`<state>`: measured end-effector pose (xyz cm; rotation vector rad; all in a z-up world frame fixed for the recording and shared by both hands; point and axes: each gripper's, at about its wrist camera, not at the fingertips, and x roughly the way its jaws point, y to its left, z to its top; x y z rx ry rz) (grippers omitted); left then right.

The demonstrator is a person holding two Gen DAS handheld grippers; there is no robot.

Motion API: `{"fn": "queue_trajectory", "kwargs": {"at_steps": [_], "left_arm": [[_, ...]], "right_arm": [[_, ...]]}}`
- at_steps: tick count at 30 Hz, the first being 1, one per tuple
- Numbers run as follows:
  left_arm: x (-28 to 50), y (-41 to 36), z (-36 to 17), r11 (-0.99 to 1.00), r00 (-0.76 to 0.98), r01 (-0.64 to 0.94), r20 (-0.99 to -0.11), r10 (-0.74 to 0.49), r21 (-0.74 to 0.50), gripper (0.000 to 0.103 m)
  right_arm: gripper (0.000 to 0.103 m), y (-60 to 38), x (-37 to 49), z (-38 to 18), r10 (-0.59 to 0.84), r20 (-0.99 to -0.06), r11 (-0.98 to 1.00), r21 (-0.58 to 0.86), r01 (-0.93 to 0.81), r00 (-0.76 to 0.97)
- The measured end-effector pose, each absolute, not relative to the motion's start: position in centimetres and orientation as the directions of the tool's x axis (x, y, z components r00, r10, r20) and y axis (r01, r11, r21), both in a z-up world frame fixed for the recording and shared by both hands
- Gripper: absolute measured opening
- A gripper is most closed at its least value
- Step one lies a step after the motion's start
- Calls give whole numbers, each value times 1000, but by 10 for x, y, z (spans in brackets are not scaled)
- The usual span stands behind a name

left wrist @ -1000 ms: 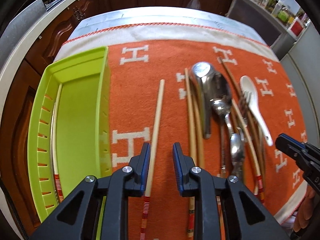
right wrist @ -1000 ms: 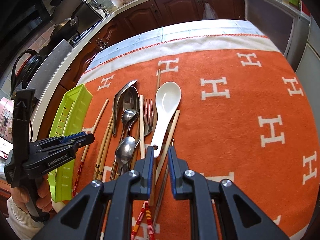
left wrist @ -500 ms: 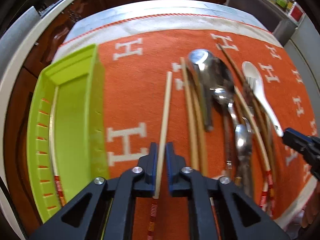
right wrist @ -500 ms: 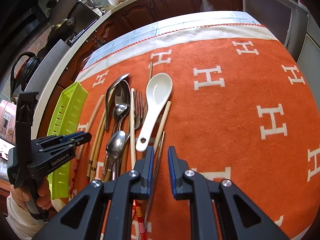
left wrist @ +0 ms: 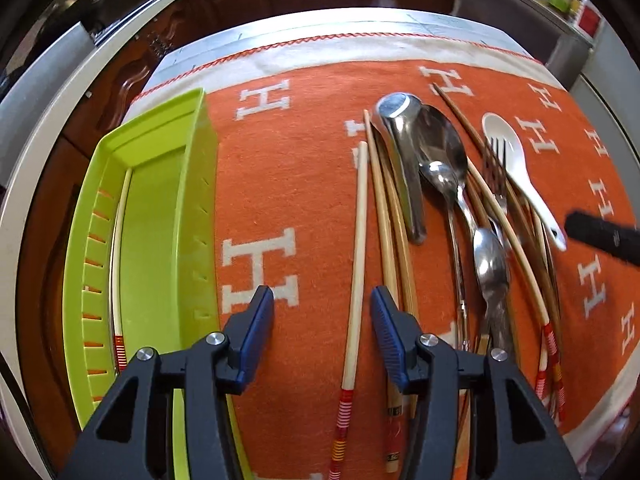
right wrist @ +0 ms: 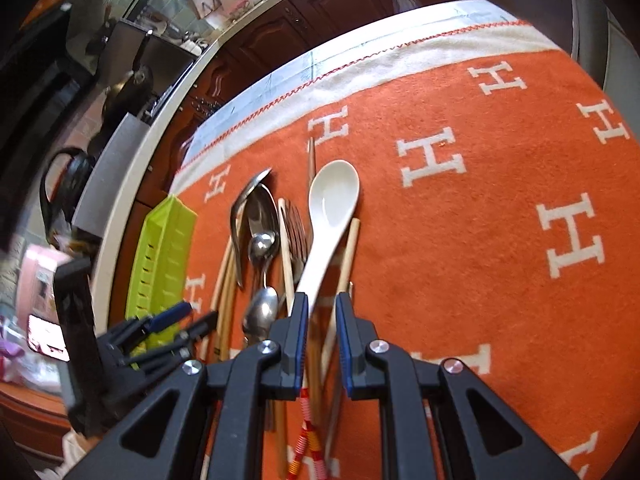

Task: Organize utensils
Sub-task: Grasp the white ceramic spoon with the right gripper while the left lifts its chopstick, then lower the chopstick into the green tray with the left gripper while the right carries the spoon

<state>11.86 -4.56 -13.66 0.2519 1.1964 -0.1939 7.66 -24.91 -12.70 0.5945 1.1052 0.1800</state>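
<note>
Left wrist view: the left gripper (left wrist: 322, 334) is seen with its jaws spread apart, having just been opening, and a pale chopstick (left wrist: 357, 264) with a red-and-white banded near end lies on the orange blanket (left wrist: 288, 184) between the blue pads, untouched by either. To the left, a lime-green tray (left wrist: 160, 216) rests on the blanket's edge, and one more banded chopstick (left wrist: 118, 264) is laid along its left wall. Just right of the loose chopstick, a cluster of utensils is gathered: several bamboo chopsticks (left wrist: 386, 216), a steel ladle (left wrist: 404, 148) turned on its side, two steel spoons (left wrist: 490, 264) overlapping one another, a fork (left wrist: 496, 168) and a white ceramic spoon (left wrist: 516, 168) at the far right of the pile. The tip of the right gripper is visible as a dark blur at the right edge.

From the right wrist view, the right gripper (right wrist: 322, 340) is seen with its jaws nearly closed but parted by a narrow gap; the handle of the white ceramic spoon and a chopstick (right wrist: 346, 256) run into that gap, and whether either is pinched cannot be told. The green tray is seen at the far left of the pile, with the left gripper near it.
</note>
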Motion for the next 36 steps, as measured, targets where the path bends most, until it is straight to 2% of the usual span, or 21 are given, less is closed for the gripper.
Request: {"fn": "queue_trajectory", "kwargs": {"at_steps": [7,8,9,10,13,21,36], "left_arm": [[109,-47,-137,953,354,295,-935,-40,71,41],[109,-48,-136,950,355,304,-934,-45,70,26],[108,-49,-137,946,330,323,-939,-94,19,14],[107,-50,-137,947,322,321,-941,-107,2,8],[104,-54,-138,942,338,334,-937,-91,29,4],[107,-39,-130,960,351,281,-930,-111,-8,3],[83,5,-38,965,516,262,-842,-158,-21,3]], "right_arm": [[14,-249,95,-143,474,-771,782,591,200,425],[14,-248,98,-147,485,-768,772,601,208,418],[14,-248,101,-150,494,-765,763,609,215,413],[14,-247,102,-152,498,-764,759,613,220,410],[14,-246,108,-159,519,-754,733,635,243,403],[6,-253,101,-153,512,-736,706,654,272,442],[5,-248,69,-119,452,-730,724,636,267,512]]}}
